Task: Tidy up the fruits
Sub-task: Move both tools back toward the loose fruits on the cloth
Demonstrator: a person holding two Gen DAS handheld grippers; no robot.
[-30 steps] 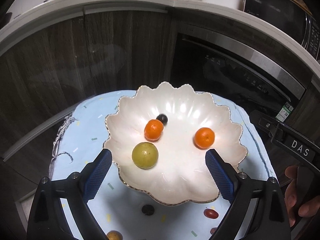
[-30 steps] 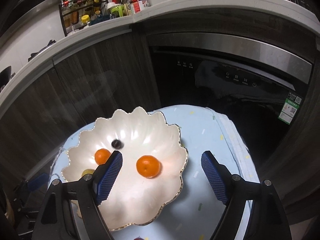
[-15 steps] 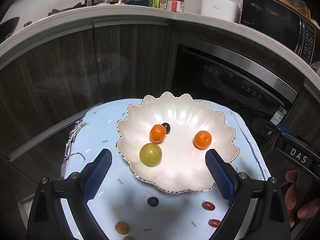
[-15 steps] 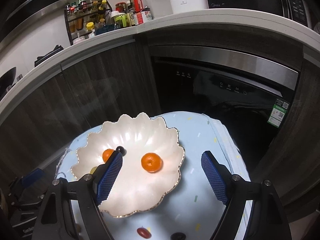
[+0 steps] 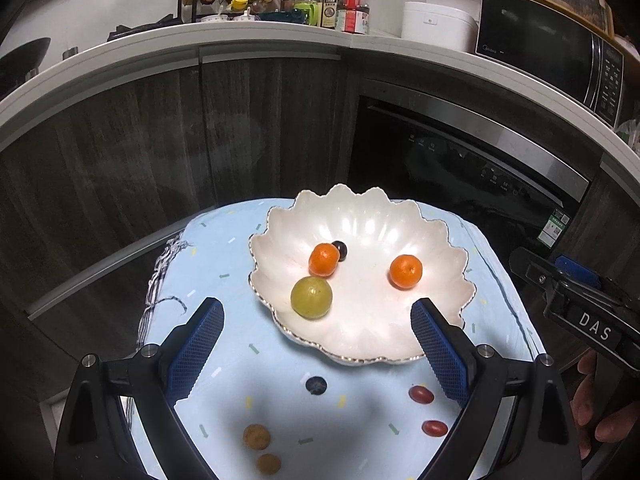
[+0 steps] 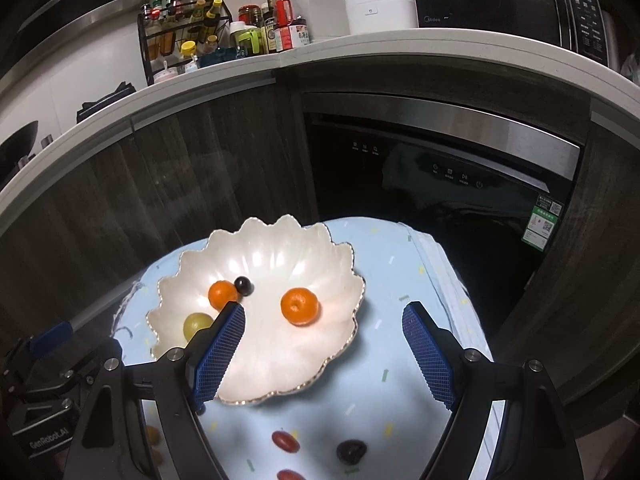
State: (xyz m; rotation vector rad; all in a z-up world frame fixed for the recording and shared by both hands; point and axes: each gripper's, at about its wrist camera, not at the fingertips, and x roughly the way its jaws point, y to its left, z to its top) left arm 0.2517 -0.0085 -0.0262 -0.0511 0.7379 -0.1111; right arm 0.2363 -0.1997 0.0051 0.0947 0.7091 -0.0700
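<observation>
Four fruits sit in the scalloped white bowl (image 5: 436, 248): two mandarins (image 5: 324, 259), well apart, a green round fruit (image 5: 311, 296) just in front of the left one, and a small dark berry (image 5: 340, 249) touching that same mandarin from behind. Outside the bowl, on the near side, there's a dark blueberry (image 5: 316, 385), two red oval fruits (image 5: 421, 394) towards the right, and two brownish round fruits (image 5: 256, 436) towards the left.

All of it rests on a small worktop (image 5: 224, 264) covered with a light blue cloth with little confetti marks. Behind it are dark wood cabinet fronts (image 5: 160, 152) and a black built-in appliance (image 6: 440, 176) with a steel strip on top. Up on the white kitchen counter (image 5: 256, 46) I can see a spice rack, sauce bottles, a white rice cooker (image 5: 438, 26) and a microwave (image 5: 548, 48).

Left gripper (image 5: 316, 320) is spread wide with nothing between its fingers, hanging over the near edge of the bowl. Right gripper (image 6: 324, 322) is the same, wide and empty, above the bowl's right side.

Compared to a second ago both cameras have pulled up and back, so the bowl looks smaller and the loose fruits in front of it have come into view. Nothing in the bowl has shifted.
</observation>
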